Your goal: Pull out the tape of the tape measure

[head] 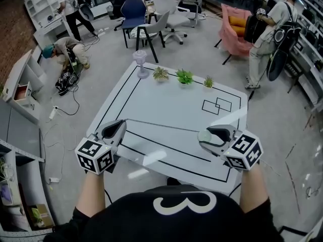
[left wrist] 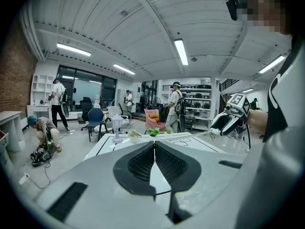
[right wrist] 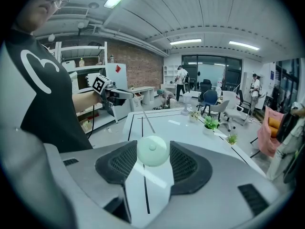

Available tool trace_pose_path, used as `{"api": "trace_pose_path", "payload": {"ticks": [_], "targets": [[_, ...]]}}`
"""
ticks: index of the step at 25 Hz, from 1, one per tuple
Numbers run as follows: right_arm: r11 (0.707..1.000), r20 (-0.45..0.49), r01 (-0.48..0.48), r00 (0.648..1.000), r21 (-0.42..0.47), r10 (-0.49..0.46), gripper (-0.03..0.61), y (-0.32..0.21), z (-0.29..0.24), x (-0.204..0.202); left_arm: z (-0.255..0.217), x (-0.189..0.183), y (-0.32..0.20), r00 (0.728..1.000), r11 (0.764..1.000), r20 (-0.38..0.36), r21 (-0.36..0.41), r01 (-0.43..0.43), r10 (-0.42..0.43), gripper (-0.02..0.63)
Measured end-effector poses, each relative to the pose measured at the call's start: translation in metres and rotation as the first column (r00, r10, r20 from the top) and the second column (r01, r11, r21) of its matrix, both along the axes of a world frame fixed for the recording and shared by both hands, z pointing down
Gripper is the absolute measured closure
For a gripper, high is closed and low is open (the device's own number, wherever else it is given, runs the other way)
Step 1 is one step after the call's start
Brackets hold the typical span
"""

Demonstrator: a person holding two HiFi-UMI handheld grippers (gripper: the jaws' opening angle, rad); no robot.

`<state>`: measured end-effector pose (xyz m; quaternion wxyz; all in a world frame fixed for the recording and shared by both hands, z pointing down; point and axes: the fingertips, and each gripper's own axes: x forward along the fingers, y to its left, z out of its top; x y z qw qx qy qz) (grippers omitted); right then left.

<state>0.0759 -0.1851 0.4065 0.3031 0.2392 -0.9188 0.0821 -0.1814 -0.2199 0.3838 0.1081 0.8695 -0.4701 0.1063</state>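
A round pale green tape measure (right wrist: 152, 150) sits between the pads of my right gripper (right wrist: 152, 152), which is shut on it above the table's near right part. In the head view the case (head: 205, 135) shows at that gripper's (head: 211, 135) tip. A thin pale tape (head: 164, 125) runs out of it, stretched leftward over the white table (head: 166, 105) to my left gripper (head: 119, 126). The left jaws are pressed together on the tape's end. In the left gripper view, my left gripper (left wrist: 155, 152) shows no gap between its pads. The right gripper (left wrist: 228, 120) is seen across the table.
At the table's far edge stand a small lilac lamp-shaped ornament (head: 141, 63) and three little potted plants (head: 161, 73), (head: 184, 76), (head: 208, 82). Black lines mark the tabletop. Chairs (head: 134, 15) and several people stand on the floor beyond; one person (head: 65, 50) crouches at left.
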Motion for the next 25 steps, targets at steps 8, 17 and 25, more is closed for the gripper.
{"api": "trace_pose_path", "payload": {"ticks": [8,17,25], "targets": [[1.0,-0.012,-0.017,1.0,-0.007,0.017,0.36,-0.004,0.007,0.006,0.005,0.01,-0.004,1.0,1.0,0.001,-0.01,-0.017,0.017,0.604],[0.999,-0.017,-0.047,0.999,-0.024,0.047,0.36,-0.009,0.015,0.011,0.015,0.016,-0.011,0.999,0.999,0.006,-0.041,-0.033,0.034,0.604],[0.993,-0.044,-0.089,0.995,-0.078,0.085,0.36,-0.02,0.041,0.021,0.045,0.03,-0.02,0.998,0.99,0.012,-0.132,-0.054,0.056,0.604]]}}
